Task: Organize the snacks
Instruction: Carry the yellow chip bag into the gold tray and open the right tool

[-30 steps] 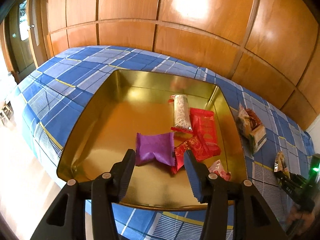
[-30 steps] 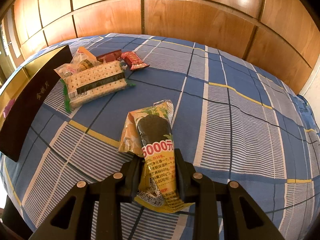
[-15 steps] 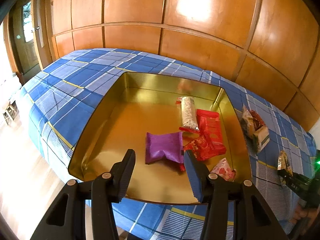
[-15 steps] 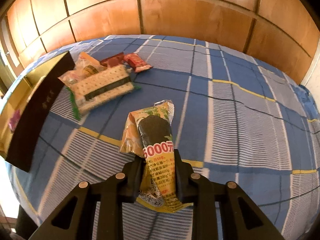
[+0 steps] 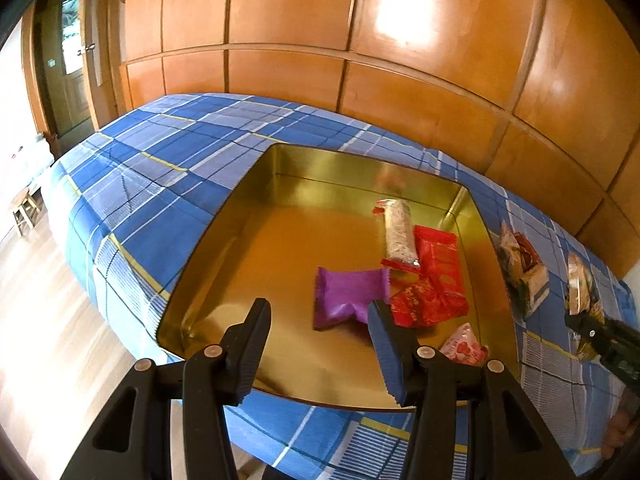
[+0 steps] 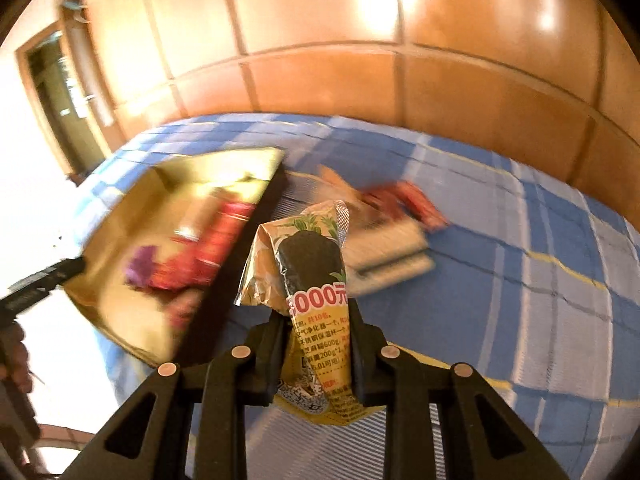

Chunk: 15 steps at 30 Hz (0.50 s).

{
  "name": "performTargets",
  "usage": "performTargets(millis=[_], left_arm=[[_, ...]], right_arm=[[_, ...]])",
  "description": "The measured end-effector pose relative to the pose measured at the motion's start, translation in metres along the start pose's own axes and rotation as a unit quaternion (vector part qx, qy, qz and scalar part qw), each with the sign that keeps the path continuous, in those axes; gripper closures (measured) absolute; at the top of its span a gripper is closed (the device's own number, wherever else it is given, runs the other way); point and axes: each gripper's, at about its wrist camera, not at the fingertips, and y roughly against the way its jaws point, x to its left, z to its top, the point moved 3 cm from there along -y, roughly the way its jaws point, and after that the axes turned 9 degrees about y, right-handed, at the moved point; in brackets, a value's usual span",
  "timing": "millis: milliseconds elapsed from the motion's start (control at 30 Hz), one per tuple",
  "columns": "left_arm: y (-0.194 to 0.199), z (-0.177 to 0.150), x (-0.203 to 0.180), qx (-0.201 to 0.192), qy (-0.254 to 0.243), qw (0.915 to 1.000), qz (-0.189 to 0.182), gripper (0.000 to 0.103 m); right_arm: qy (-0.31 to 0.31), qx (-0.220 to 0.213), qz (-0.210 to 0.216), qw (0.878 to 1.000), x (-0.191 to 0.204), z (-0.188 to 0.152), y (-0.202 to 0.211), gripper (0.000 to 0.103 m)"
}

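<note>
The right tool [image 6: 318, 322] is clamping a yellow snack packet [image 6: 308, 264] above the bed [image 6: 520, 280], its lower end hiding between the fingers. The gold tin [image 6: 132, 216] is blurring. The left tool [image 5: 320, 334] is gaping, empty, over the tin's near rim.

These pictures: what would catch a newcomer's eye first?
A big gold tin on a blue plaid bed, with a purple packet and red packets inside. The right gripper pinches a yellow snack bag in the air, while the left gripper hangs open over the tin.
</note>
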Motion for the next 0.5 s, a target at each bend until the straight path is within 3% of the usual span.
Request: performTargets(millis=[267,500], left_arm=[[0.001,0.005,0.016,-0.006,0.018,0.9997,0.013,0.052],[0.000,0.006,0.026,-0.009,0.025,0.9994,0.022,0.052]], right_arm=[[0.083,-0.001,0.073,0.994,0.082,0.041,-0.023,0.076],[0.145,0.060,0.092,0.983,0.132,0.035,-0.072,0.075]])
